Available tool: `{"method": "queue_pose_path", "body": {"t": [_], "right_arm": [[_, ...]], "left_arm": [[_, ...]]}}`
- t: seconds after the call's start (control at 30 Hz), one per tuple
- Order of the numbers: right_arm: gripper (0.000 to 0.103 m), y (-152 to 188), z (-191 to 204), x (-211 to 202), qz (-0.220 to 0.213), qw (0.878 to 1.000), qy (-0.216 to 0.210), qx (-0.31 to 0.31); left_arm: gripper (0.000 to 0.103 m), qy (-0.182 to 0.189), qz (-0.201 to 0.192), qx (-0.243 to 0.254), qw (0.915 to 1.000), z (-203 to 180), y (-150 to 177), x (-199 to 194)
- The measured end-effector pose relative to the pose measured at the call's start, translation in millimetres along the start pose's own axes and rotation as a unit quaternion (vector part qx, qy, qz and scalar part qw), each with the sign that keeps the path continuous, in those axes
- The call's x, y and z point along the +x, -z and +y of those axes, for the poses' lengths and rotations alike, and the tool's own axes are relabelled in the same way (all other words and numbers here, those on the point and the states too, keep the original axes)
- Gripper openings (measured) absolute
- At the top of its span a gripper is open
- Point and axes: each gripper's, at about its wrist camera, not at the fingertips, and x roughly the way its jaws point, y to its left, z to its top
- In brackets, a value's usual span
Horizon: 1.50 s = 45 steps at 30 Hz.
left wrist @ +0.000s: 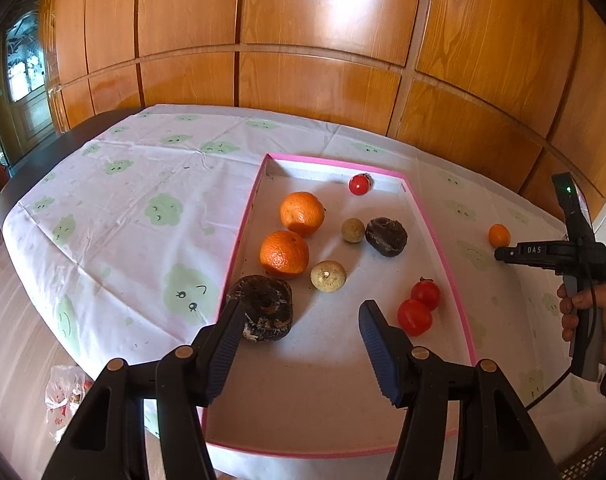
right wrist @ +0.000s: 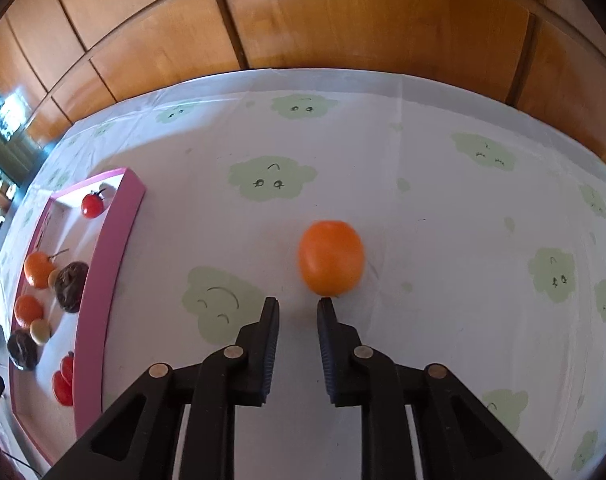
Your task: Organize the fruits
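Observation:
A pink-rimmed tray (left wrist: 443, 240) on the table holds two oranges (left wrist: 285, 253), two dark wrinkled fruits (left wrist: 265, 312), two pale round fruits (left wrist: 328, 276) and three red tomatoes (left wrist: 415, 317). My left gripper (left wrist: 299, 312) is open and empty above the tray's near part, its left finger by a dark fruit. A small orange tomato (right wrist: 330, 257) lies alone on the cloth right of the tray; it also shows in the left wrist view (left wrist: 499, 235). My right gripper (right wrist: 298, 306) is open and empty just short of it. The tray's pink wall (right wrist: 103, 280) shows at left.
A white tablecloth (right wrist: 423, 168) with green cloud faces covers the table. Wooden wall panels (left wrist: 303, 40) stand right behind the table. A plastic bag (left wrist: 65, 396) lies on the floor at the left.

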Motion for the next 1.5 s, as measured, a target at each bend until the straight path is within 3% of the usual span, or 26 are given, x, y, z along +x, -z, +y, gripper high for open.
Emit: {"method": "queue_pose_path", "body": {"t": [0.07,0.37,0.73,0.93,1.1,1.23,1.5], "right_arm": [[0.038,0,-3,-3,-0.003,1.0,0.006,0.006],[0.041,-16,-13,5,0.003,0.998,0.049,-0.028],[0.034,-23,3,10,0.0,0.998,0.024,-0.057],[0.034,-12,55,-21,-0.011,0.994,-0.072,-0.087],[0.034,0,127,-40,-0.017,0.978,-0.134,-0.157],[0.034,9,170,-35,-0.004,0.97,-0.143,-0.195],[0.036,21,199,-14,0.021,0.975,-0.137,-0.172]], "left_arm": [[0.06,0.001,-0.001,-0.002,1.0,1,1,-2],[0.06,0.002,0.002,-0.004,1.0,2,1,0],[0.06,-0.011,0.014,0.006,0.9998,-2,-3,12],[0.06,-0.015,0.011,0.006,0.9998,-2,-4,13],[0.06,-0.019,0.003,0.001,0.9998,3,-3,7],[0.062,-0.024,-0.006,-0.005,0.9997,9,-3,0],[0.065,-0.028,-0.015,-0.015,0.9994,20,1,-11]]}}
